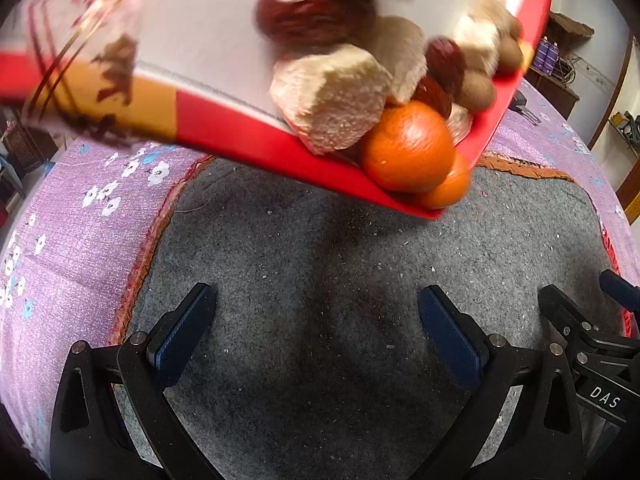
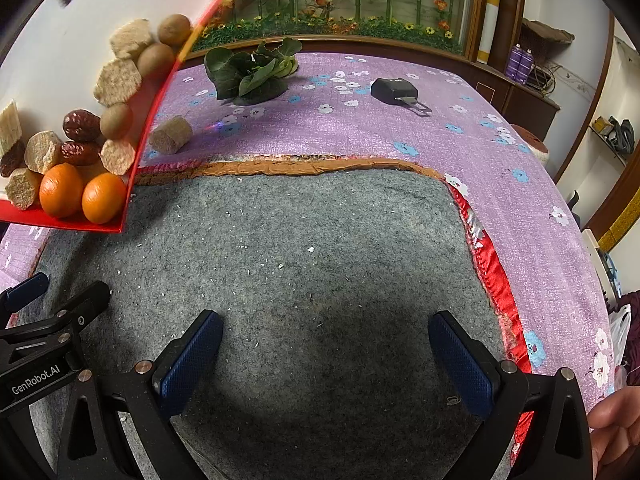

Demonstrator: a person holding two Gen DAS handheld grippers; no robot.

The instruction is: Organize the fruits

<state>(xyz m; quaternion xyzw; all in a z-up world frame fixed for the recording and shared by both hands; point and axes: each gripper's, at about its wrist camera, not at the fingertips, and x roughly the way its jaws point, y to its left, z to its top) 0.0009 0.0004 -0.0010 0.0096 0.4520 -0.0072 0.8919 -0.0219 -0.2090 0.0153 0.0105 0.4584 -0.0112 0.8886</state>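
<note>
the tilted red-rimmed white tray (image 2: 132, 160) heaped with two round orange mandarins (image 2: 61, 196) hangs ahead-left of the released right gripper (image 2: 326, 364) jaws, ahead-right of the released left gripper (image 1: 316, 340) jaws.

left wrist: low, near, forward | right wrist: same | shared: grey mat (image 1: 320, 280), tilted red tray (image 2: 136, 148)
</note>
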